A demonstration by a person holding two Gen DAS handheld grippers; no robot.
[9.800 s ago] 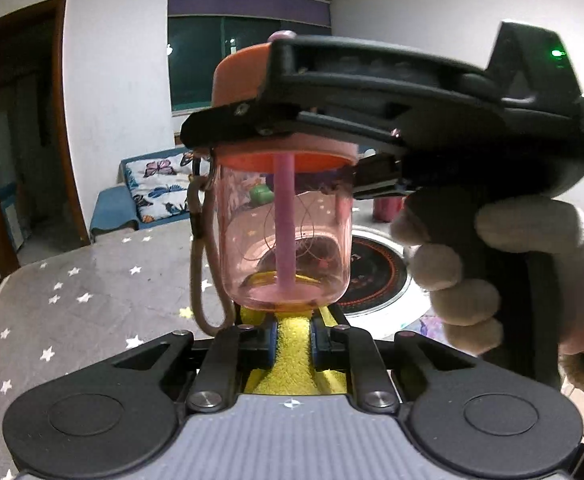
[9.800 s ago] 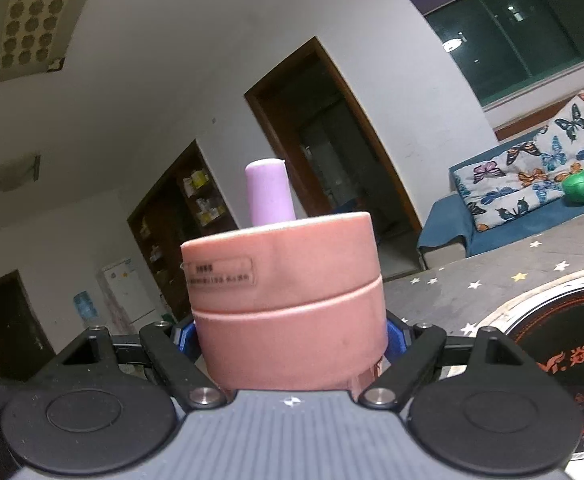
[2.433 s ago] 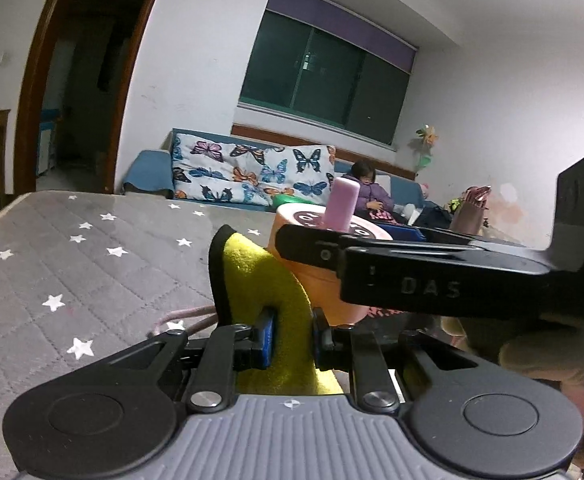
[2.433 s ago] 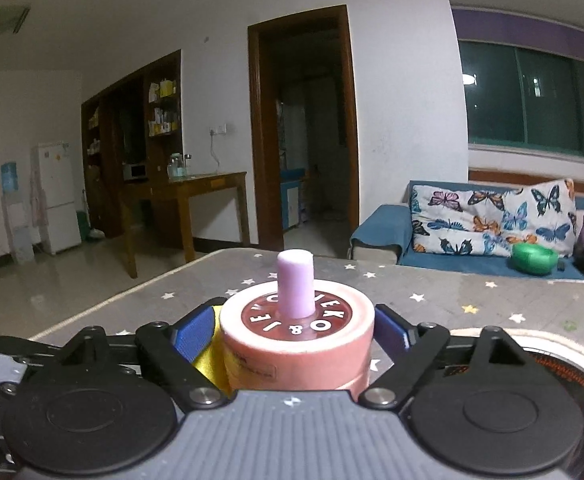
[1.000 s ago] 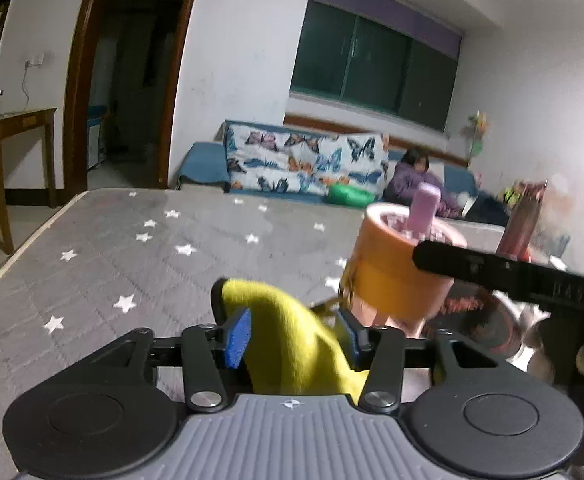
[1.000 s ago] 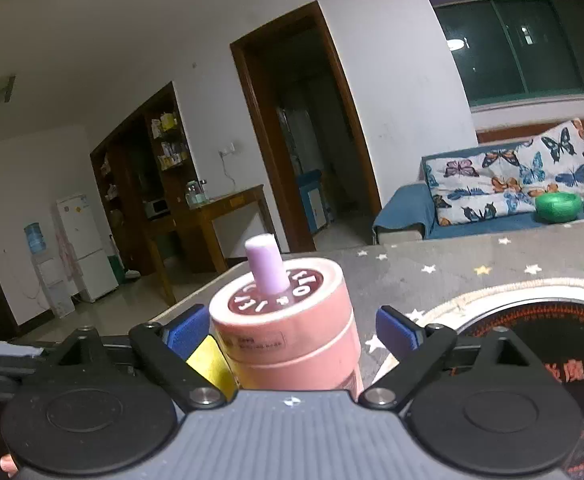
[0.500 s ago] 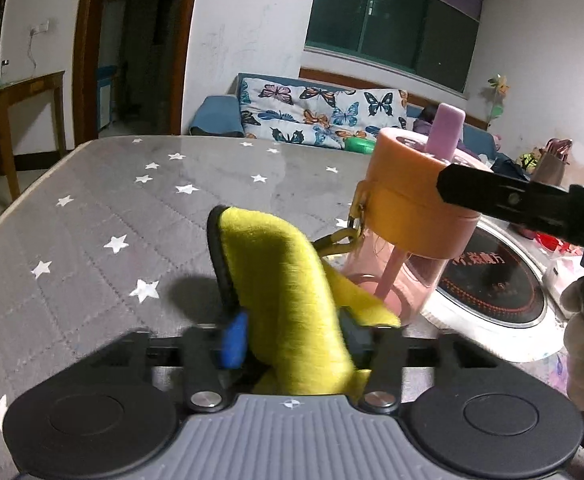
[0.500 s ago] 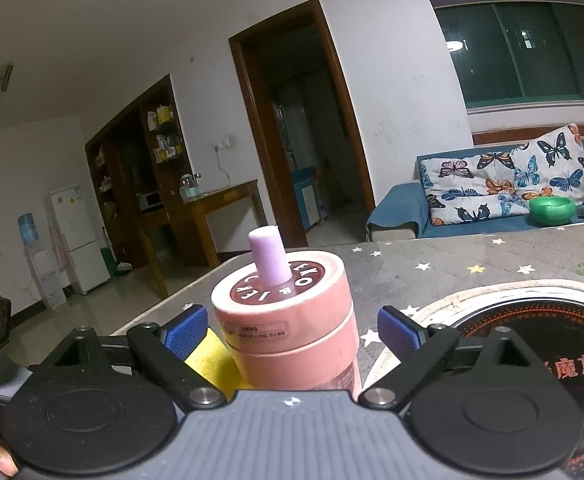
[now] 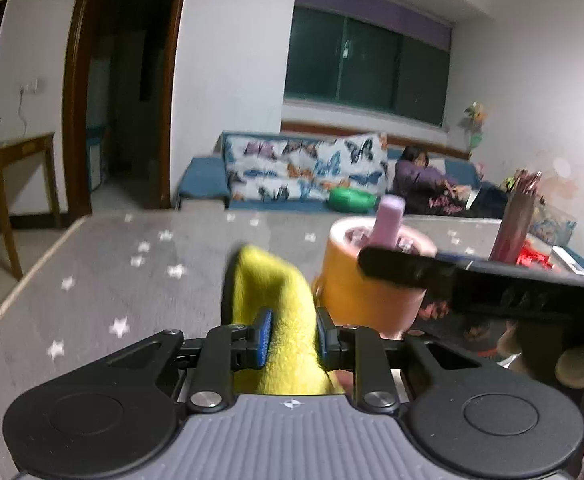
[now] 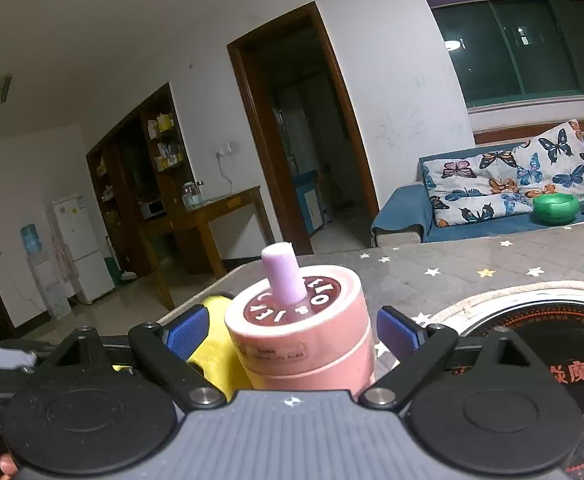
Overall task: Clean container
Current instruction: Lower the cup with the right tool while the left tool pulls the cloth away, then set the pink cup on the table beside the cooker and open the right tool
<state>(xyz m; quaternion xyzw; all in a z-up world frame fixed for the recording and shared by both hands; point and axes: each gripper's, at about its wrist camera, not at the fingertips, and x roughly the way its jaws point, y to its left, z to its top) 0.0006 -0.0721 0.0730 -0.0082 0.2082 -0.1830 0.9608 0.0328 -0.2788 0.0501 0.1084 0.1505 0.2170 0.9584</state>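
The container is a pink cup with an orange-pink lid (image 9: 366, 286) and a purple straw spout (image 10: 283, 276). My right gripper (image 10: 294, 338) is shut on the lid (image 10: 304, 344) and holds the cup up. My left gripper (image 9: 289, 336) is shut on a yellow cloth (image 9: 277, 304), just left of the cup. The cloth (image 10: 215, 344) also shows in the right wrist view, against the cup's left side. The cup's lower body is hidden.
A grey star-patterned table (image 9: 103, 280) lies below. A round black induction cooker (image 10: 532, 344) sits at the right. A pink bottle (image 9: 512, 224) stands at the far right. A sofa with butterfly cushions (image 9: 300, 176) and a seated person (image 9: 424, 176) are behind.
My left gripper has closed tighter on the yellow cloth and come up beside the lid. The right gripper has kept its hold on the cup, tilting slightly.
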